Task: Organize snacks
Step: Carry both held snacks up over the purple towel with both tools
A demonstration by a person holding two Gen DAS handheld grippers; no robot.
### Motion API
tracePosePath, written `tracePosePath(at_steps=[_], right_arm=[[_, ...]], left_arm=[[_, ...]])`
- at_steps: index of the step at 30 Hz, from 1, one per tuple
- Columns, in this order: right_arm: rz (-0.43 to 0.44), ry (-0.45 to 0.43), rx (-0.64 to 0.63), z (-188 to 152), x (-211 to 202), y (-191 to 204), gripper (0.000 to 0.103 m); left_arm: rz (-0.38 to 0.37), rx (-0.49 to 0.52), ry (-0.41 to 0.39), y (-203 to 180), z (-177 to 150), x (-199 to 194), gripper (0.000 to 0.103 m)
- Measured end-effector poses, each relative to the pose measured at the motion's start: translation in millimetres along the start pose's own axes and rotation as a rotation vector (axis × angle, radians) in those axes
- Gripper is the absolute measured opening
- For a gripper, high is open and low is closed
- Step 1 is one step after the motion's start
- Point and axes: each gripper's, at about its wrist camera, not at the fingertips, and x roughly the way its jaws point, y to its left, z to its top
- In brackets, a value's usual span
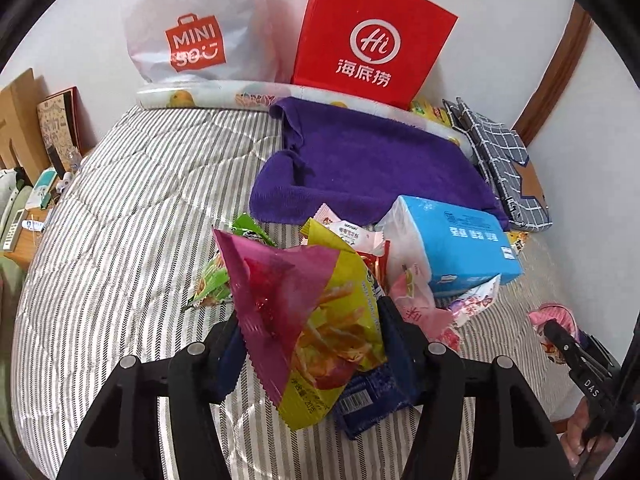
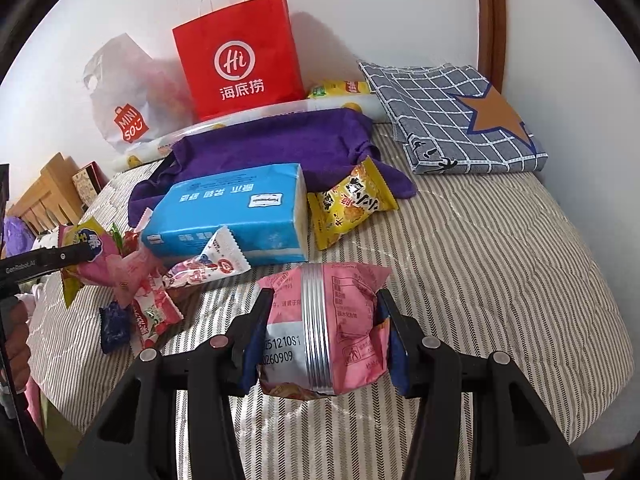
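Striped bed cover under everything, white wall behind. Red paper bag and white plastic bag standing up against that wall, mouths up, maybe waiting to take the snacks. Purple towel spread flat in front of the red bag. Blue tissue pack lying just beside the towel, with small snack packets heaped at its near end. Yellow snack bag leaning on the far end of the tissue pack. Checked cloth with a star folded by the wall, well apart from the heap.

Left gripper squeezed shut on the fries bag, a yellow and purple one, lifted up over the heap. Dark blue packet under it, close to the fingers; hard to tell if pinched too. Held by the sides so the bag does not slip.

Right gripper clamped on the pink packet, back side facing up, raised a little over the bed cover, away from the heap. Probably two picks at once, to sort faster.

Sorting only just begun, most packets not yet moved.
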Motion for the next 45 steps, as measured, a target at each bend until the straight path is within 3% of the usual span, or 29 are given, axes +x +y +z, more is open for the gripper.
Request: tracePosePath(at_steps=[26,37,45], right_arm=[[0.02,-0.079,-0.068,34.7,-32.1,33.3,0.049],[0.022,-0.107,-0.082,76.2,-26.5,41.1,0.05],[0.022,-0.134,-0.089,122.1,-8.5,45.2,0.05]], left_arm=[[-0.062,0.062,-0.067,-40.9,19.1,-47.7,0.059],[-0.106,0.104,-0.059,-68.4,45.7,-41.8,0.059],[-0.103,0.133,-0.059,-79.5,83.5,-25.9,0.059]])
